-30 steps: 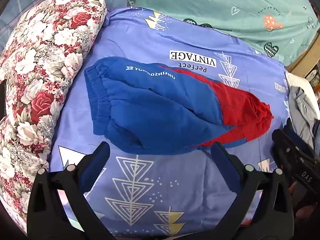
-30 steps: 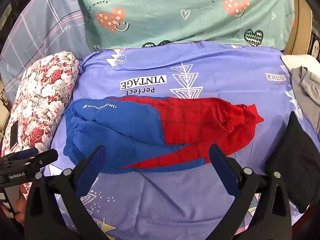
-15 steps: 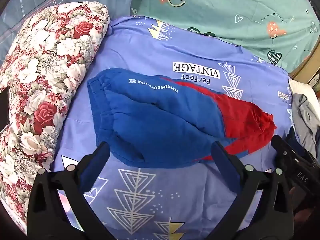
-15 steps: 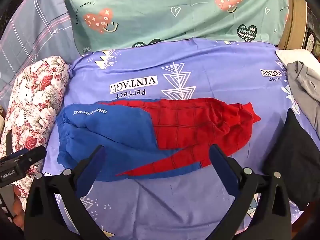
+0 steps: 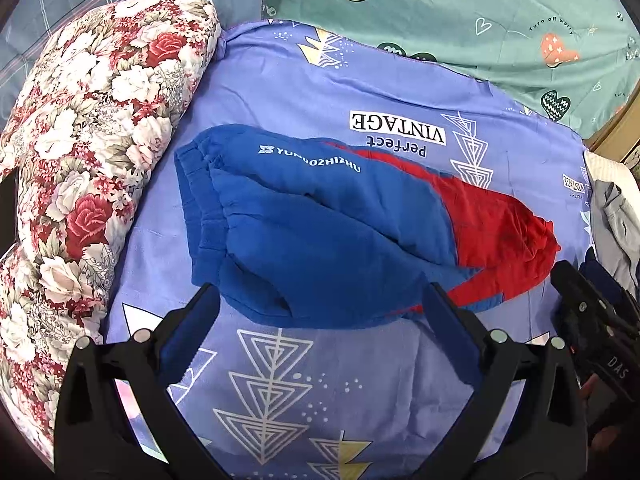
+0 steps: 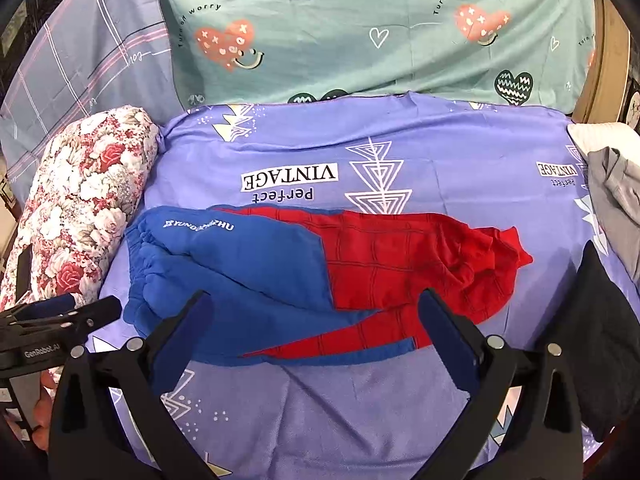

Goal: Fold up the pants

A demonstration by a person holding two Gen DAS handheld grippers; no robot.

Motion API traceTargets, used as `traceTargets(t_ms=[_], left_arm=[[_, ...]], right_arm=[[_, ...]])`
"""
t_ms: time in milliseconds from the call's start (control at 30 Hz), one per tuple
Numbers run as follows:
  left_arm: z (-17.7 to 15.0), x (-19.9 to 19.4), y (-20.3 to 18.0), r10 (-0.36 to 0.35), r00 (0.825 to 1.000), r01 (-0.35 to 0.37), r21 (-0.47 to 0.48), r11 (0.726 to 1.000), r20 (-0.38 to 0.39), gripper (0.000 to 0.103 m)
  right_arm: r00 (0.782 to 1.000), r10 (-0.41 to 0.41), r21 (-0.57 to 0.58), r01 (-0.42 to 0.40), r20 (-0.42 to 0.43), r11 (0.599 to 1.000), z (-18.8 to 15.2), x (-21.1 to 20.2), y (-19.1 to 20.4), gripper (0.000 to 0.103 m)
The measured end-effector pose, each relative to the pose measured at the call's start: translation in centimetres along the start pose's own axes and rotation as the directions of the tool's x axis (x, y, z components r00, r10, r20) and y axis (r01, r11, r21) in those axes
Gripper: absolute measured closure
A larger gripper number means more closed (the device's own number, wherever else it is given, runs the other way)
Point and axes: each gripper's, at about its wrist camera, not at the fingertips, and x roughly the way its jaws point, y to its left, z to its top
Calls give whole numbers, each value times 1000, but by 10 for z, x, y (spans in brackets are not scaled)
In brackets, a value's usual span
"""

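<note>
Blue and red pants (image 5: 328, 232) lie flat on a purple sheet (image 5: 304, 392), folded lengthwise, with the blue waistband at the left and the red leg ends at the right. In the right wrist view the same pants (image 6: 304, 276) stretch across the middle. My left gripper (image 5: 320, 308) hovers open just short of the blue near edge, holding nothing. My right gripper (image 6: 312, 312) stands open over the pants' near edge, also with nothing in it. Each gripper shows at the edge of the other's view.
A floral rolled quilt (image 5: 76, 184) borders the sheet on the left. A teal pillowcase (image 6: 360, 32) lies behind. Grey clothing (image 6: 616, 200) and a black garment (image 6: 592, 344) are piled at the right. A wooden bed frame (image 6: 604, 60) stands at the far right.
Both grippers have drawn nearer to the pants, which now sit lower and larger in both views. The pants themselves have not moved, and both grippers stay open.
</note>
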Motion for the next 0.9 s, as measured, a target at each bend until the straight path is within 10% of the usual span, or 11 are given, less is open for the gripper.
traceTargets(t_ms=[900], left_arm=[[-6,-4,-2,2,1000,-2,-11,1000,-10,2]], right_arm=[[999,9,-5,-10,-35,1000,-6,2,3,1]])
